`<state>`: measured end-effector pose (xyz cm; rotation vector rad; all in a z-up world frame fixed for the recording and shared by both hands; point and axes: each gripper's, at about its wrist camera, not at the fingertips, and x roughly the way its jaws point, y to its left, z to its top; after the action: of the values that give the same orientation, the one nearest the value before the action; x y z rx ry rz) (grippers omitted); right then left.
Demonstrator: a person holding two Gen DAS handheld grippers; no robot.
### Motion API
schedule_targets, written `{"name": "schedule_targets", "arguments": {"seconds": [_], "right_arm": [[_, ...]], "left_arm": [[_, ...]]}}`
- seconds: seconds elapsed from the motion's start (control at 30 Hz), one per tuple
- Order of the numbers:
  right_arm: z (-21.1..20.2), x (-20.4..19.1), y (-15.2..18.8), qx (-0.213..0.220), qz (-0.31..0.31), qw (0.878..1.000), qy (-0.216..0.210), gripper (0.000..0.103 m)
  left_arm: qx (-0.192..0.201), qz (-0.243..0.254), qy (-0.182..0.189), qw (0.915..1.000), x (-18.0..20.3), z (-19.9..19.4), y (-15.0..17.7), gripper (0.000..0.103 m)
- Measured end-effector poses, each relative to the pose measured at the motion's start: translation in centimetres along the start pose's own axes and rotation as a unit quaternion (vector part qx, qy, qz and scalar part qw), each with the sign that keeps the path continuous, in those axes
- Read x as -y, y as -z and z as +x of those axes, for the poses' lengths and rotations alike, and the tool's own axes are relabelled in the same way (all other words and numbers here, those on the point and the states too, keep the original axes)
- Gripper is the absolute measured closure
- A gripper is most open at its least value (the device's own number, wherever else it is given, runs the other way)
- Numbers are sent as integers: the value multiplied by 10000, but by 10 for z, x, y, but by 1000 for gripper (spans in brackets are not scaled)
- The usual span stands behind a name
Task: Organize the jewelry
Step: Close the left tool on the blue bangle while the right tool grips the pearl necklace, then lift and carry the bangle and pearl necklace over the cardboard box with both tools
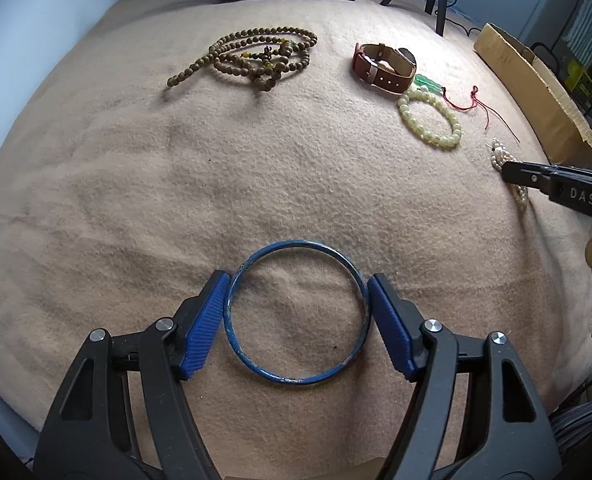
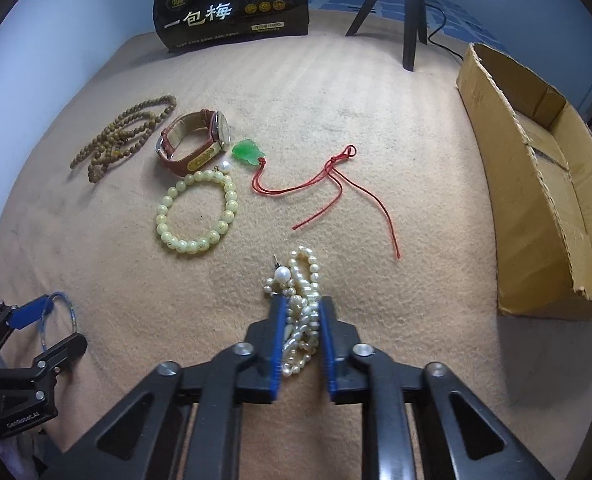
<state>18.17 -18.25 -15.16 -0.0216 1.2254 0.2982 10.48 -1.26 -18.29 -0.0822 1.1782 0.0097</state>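
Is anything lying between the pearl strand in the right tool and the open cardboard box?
Nothing visible does. The right tool is shut on the pearl strand, and only bare blanket separates it from the cardboard box. The red cord lies farther away, off that path.

Left gripper [image 1: 298, 312] angled steeply down, its 2 blue pads [image 1: 204, 328] touching opposite sides of the blue bangle [image 1: 296, 378]. Right gripper [image 2: 301, 344] likewise tilted down, jaws clamped on the pearl strand [image 2: 302, 320].
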Motion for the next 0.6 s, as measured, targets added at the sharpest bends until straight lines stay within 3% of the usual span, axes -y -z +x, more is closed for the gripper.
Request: {"name": "schedule_targets", "arguments": {"seconds": [0.3,0.6], "right_arm": [[-21,8,12,192,34,9998,8,98],[-22,5,15,204,-61,9998,54,98]], "left_arm": [[131,445,-56,9989,5,2,5,29],[245,380,21,9990,2,0,11,28]]}}
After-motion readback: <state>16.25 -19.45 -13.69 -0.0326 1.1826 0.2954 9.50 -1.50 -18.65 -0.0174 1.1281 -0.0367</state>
